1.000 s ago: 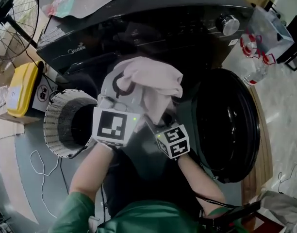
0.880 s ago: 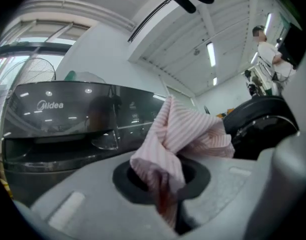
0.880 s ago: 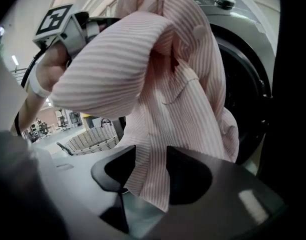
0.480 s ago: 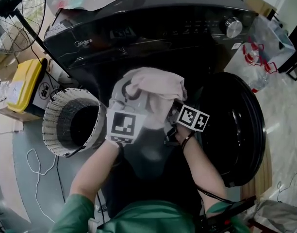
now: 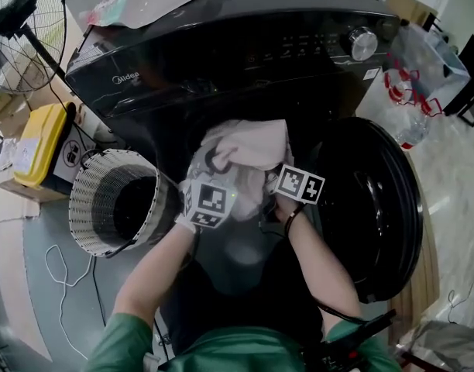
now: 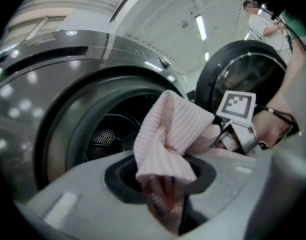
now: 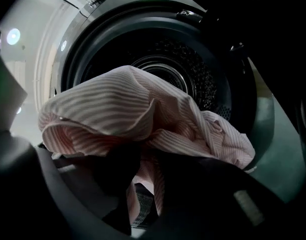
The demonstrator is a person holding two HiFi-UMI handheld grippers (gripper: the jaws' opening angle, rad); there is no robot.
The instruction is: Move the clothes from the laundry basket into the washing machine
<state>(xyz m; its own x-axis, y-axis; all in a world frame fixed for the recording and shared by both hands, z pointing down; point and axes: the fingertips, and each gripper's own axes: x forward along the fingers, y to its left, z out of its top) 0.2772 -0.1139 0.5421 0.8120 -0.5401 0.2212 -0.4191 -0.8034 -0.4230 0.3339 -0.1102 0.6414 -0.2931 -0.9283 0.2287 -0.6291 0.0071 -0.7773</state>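
A pink striped shirt [image 5: 249, 142] hangs bunched in front of the black washing machine [image 5: 221, 45], just before its open drum [image 7: 168, 59]. My left gripper [image 5: 221, 169] is under the shirt's left side. Its jaws have just been opening, and a fold of the shirt [image 6: 175, 134] still lies loosely between them with a dark gap beside it. My right gripper [image 5: 266, 178] has been closing and is shut on the shirt [image 7: 118, 109], which drapes over its jaws. The white laundry basket [image 5: 105, 200] stands on the floor to the left, with its inside dark.
The round machine door [image 5: 369, 200] stands swung open at the right. A standing fan [image 5: 24, 37] and a yellow box [image 5: 36, 142] are at the left. A clear bag with bottles [image 5: 419, 68] sits at the right. A cable [image 5: 63, 270] lies on the floor.
Both grippers and the shirt have sunk toward the drum opening. The right gripper rolled, so its marker cube now faces up, and it shifted right. The left gripper dropped lower.
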